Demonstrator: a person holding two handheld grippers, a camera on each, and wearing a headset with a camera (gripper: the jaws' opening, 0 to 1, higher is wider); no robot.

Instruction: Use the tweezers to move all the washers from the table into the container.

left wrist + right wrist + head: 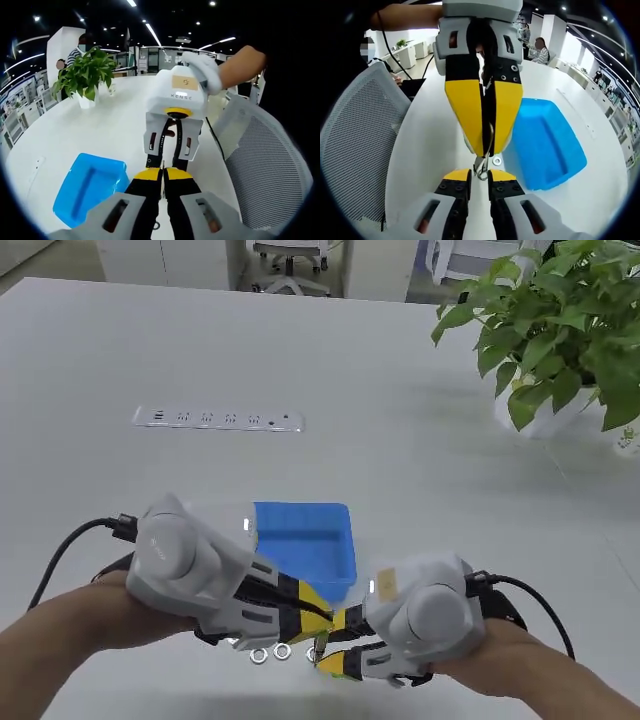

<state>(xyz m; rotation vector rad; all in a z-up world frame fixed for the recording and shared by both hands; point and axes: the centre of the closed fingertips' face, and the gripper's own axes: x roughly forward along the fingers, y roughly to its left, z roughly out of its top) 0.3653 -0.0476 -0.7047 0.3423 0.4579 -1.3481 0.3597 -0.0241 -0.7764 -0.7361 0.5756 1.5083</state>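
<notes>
The left tongs (163, 174) press together on the tweezers (490, 134); the right tongs (480, 176) sit nearly closed at their tip, grip unclear. Washers (258, 655) lie on the desk (400, 440) near the blue container (300, 540). Squeezing unevenly could flick a washer across the desk.

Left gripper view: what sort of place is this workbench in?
Probably an open-plan office: a mesh office chair beside the white table, a potted plant, a power strip, and ceiling strip lights.

Washers (270, 653) look shiny metal, the container (305, 540) smooth blue plastic
</notes>
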